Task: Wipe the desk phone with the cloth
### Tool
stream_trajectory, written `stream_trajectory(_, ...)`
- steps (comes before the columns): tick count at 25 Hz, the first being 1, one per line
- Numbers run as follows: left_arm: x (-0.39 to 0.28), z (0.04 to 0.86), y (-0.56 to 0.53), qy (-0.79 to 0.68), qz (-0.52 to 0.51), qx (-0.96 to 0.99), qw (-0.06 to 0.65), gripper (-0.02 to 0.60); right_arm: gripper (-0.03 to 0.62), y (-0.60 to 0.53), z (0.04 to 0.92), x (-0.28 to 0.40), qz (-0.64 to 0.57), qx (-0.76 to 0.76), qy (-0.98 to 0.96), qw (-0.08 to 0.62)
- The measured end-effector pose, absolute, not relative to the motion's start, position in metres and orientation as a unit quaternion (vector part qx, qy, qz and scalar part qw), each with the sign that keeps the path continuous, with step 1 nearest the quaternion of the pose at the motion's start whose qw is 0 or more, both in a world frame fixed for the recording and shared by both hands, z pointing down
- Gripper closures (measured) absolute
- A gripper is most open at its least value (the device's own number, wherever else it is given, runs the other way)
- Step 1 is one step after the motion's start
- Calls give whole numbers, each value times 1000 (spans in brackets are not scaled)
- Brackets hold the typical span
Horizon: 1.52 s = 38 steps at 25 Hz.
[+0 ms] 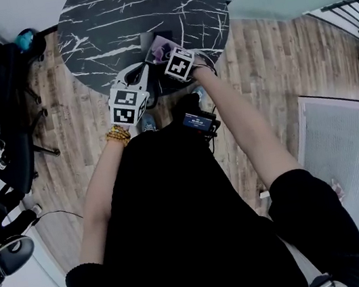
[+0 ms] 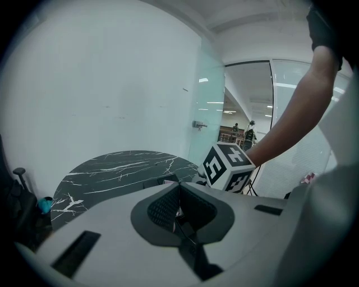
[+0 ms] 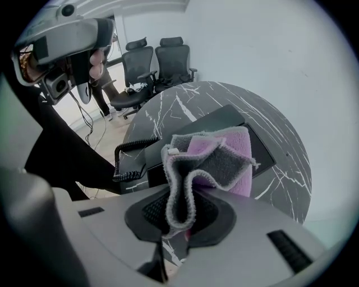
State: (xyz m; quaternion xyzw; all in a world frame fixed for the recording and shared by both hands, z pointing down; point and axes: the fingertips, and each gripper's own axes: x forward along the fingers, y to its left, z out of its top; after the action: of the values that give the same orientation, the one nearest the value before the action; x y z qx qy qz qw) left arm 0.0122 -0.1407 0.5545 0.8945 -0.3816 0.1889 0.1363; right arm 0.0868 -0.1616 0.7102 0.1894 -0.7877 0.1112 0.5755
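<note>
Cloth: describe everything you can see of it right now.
The cloth is soft and fleecy, pink on one face, grey on the other, with a pale stitched edge. It is bunched and folded; one end is pinched in the shut right hand-held gripper, the rest fans forward above the black desk phone on the dark marbled table. Whether it touches the phone cannot be told.

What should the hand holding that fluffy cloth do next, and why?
Probably lower the right gripper a little so the cloth presses onto the desk phone. The jaws are shut on the cloth, and it hangs right over the phone, apparently not touching it yet.
</note>
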Motion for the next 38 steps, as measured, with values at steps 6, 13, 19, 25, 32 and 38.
stream_trajectory(6,12,554,-141,-378,191,896,135,569,540,-147,714,85,125,183,-779,586)
stream_trajectory(13,5,555,-146,-382,192,894,134,569,540,-135,721,82,154,194,-782,572)
stream_trajectory(19,3,553,-149,-379,191,896,132,569,540,-127,724,79,168,191,-781,570)
stream_trajectory(25,0,553,-151,-378,191,896,133,569,540,-109,729,71,210,176,-782,560)
stream_trajectory(32,-3,556,-153,-378,189,895,141,569,540,-110,732,71,217,195,-789,540)
stream_trajectory(38,-5,559,-151,-377,190,895,146,569,540,-115,736,64,206,203,-801,523)
